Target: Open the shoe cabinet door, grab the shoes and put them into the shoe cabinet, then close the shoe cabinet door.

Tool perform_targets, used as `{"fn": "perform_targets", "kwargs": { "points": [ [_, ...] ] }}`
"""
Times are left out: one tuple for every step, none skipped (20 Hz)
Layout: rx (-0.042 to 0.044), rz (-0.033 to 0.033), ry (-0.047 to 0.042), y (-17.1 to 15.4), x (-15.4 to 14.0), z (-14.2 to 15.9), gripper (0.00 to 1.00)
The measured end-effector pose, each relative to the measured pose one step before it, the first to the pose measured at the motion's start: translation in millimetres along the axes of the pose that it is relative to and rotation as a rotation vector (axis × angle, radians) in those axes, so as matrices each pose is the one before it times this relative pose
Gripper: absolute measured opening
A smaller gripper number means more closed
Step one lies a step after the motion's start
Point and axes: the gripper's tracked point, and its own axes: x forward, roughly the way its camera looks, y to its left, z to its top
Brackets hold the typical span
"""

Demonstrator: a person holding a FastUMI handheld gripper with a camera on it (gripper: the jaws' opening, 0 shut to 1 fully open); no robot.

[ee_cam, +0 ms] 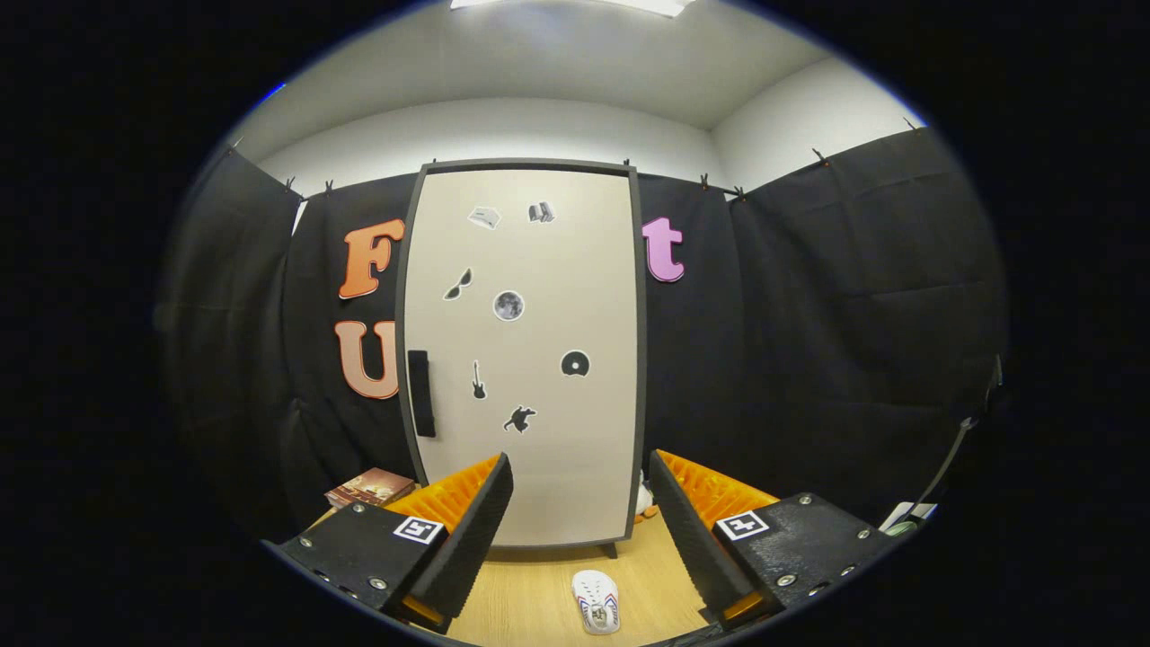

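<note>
The shoe cabinet [530,350] stands upright straight ahead, a tall beige box with a dark frame. Its door is closed, with small stickers on the front and a black handle [420,393] on the left side. A white shoe [596,600] with red and blue trim lies on the wooden floor between my fingers, in front of the cabinet's base. My gripper [582,503] is open, its two black fingers with orange ribbed backs spread wide and holding nothing. It sits some way back from the door.
A brown book or box [370,488] lies on the floor left of the cabinet, beyond the left finger. A small white and orange thing [643,505] peeks out at the cabinet's right foot. Black cloth walls close in on all sides.
</note>
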Motion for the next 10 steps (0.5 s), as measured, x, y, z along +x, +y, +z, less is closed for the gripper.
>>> {"fn": "perform_targets", "kwargs": {
  "points": [
    [0.00547,0.01539,0.00257,11.14,5.97,-0.86,0.95],
    [0.00274,0.01487,0.00016,10.96,7.26,-0.77,0.95],
    [0.00037,0.01305,-0.0019,11.37,8.18,-0.01,0.95],
    [-0.0005,0.00923,0.00015,10.66,9.3,-0.27,0.95],
    [0.00095,0.00962,-0.00156,11.36,9.31,0.8,0.95],
    [0.00129,0.01116,-0.0021,12.08,9.59,1.59,0.95],
    [0.002,0.01519,-0.00049,13.1,10.48,0.62,0.95],
    [0.0018,0.01619,0.00208,13.62,10.31,1.12,0.95],
    [-0.00185,0.01375,0.00062,12.73,11.82,1.13,0.95],
    [-0.00724,0.01034,0.00133,11.24,11.35,0.62,0.95]
  ]
}}
